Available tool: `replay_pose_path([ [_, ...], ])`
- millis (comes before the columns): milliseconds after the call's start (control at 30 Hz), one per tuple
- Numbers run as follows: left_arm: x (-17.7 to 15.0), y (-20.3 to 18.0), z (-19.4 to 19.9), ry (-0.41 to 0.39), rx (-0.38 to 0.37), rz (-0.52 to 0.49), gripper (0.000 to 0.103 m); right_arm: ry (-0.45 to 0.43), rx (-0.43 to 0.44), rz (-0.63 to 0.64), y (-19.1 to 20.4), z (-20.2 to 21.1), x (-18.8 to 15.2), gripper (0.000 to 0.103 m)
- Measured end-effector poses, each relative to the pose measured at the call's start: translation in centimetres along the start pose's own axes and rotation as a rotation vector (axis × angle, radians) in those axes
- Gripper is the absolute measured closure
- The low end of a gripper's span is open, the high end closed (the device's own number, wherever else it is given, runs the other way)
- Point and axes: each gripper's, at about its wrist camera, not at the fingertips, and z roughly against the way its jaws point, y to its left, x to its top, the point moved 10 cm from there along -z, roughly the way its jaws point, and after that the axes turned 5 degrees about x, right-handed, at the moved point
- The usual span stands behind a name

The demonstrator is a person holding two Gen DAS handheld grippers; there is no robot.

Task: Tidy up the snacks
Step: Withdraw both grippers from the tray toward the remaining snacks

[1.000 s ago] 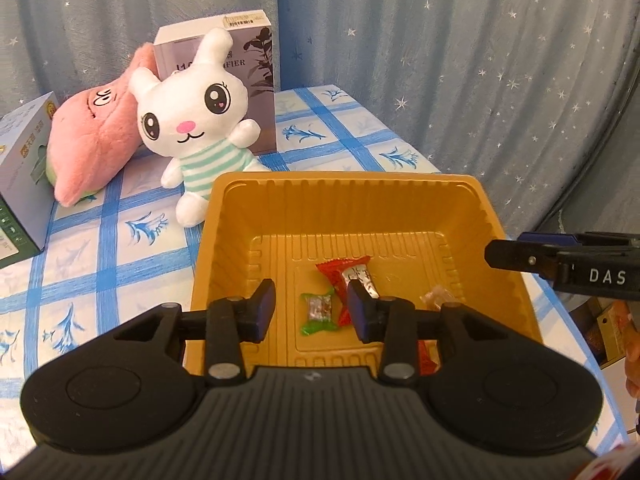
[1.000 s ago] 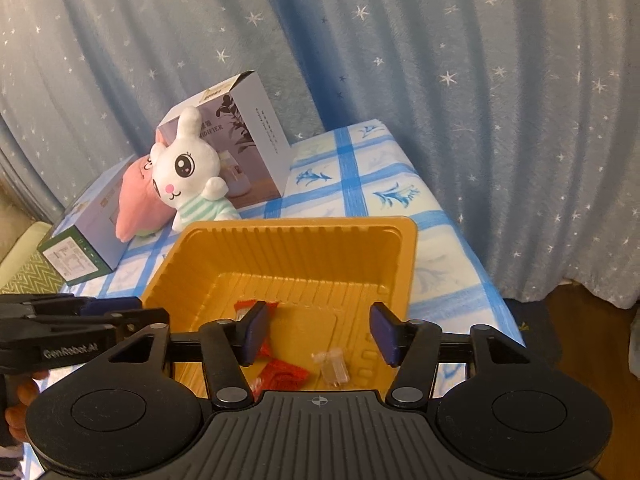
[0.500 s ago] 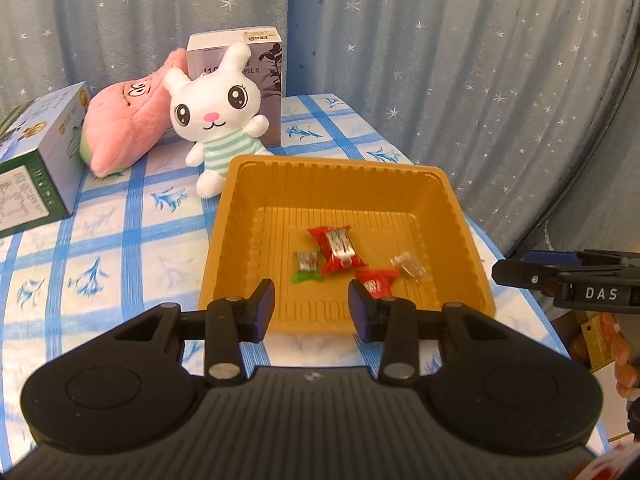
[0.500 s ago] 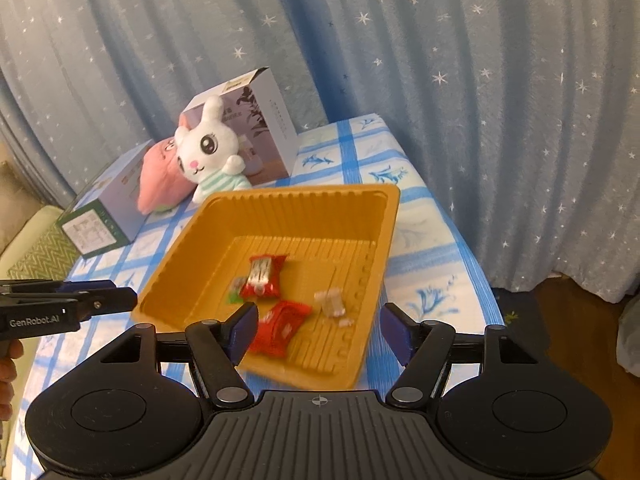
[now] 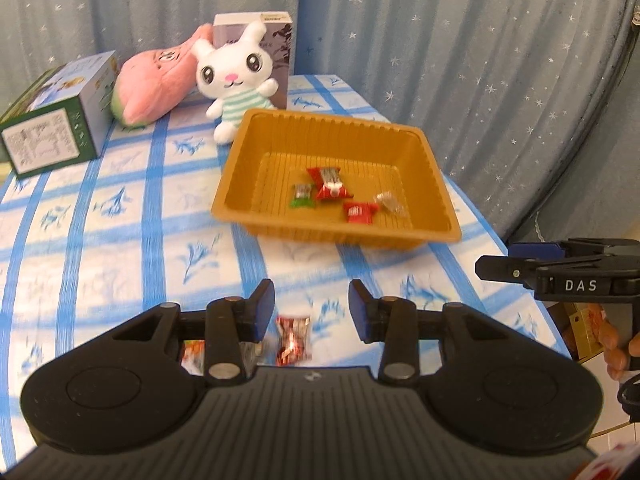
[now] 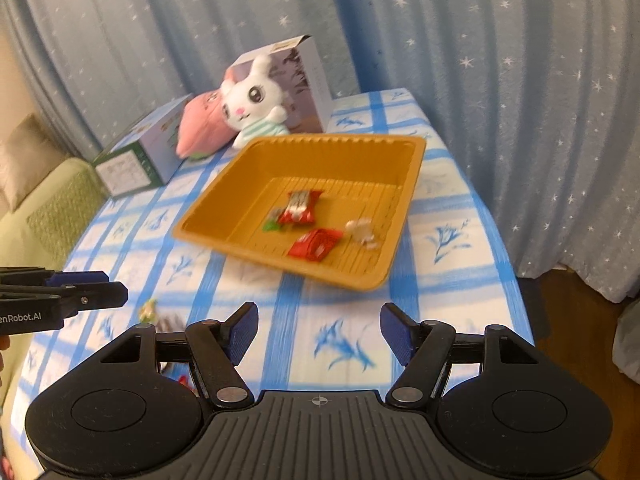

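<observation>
An orange tray (image 5: pixel 240 184) (image 6: pixel 404 216) sits on the blue-checked table and holds several wrapped snacks: a red-and-silver one (image 5: pixel 329 182) (image 6: pixel 298 207), a small green one (image 5: pixel 302 196), a red packet (image 5: pixel 359 212) (image 6: pixel 314 244) and a clear one (image 5: pixel 389 202) (image 6: pixel 362 230). My left gripper (image 5: pixel 311 311) is open and empty, low over the near table, with a red-silver candy (image 5: pixel 293 340) lying just below between its fingers. More loose snacks (image 5: pixel 194 354) lie by its left finger. My right gripper (image 6: pixel 318 334) is open and empty, short of the tray.
A white bunny plush (image 5: pixel 236 80) (image 6: pixel 254 110), a pink plush (image 5: pixel 156 84), a tall box (image 5: pixel 280 40) and a green-and-white box (image 5: pixel 56 124) stand at the table's back. Starred curtains hang behind. Loose candies (image 6: pixel 148 310) lie on the table's near left.
Both grippers have pulled back from the tray toward the table's near edge, and both jaws have opened a little wider. Loose candies have come into the left wrist view.
</observation>
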Motion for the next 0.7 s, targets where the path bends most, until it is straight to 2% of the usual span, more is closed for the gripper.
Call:
replay_pose_path([
  [400, -5.4, 1.4, 3.0, 0.028, 0.056, 0.048, 0.066, 0.073, 0.063, 0.098, 3.5, 1.1, -4.9, 0.035],
  [700, -9.1, 2.8, 4.1, 0.060, 0.090, 0.097, 0.066, 0.119, 0.116, 0.189, 6.5, 0.4, -7.9, 0.035],
])
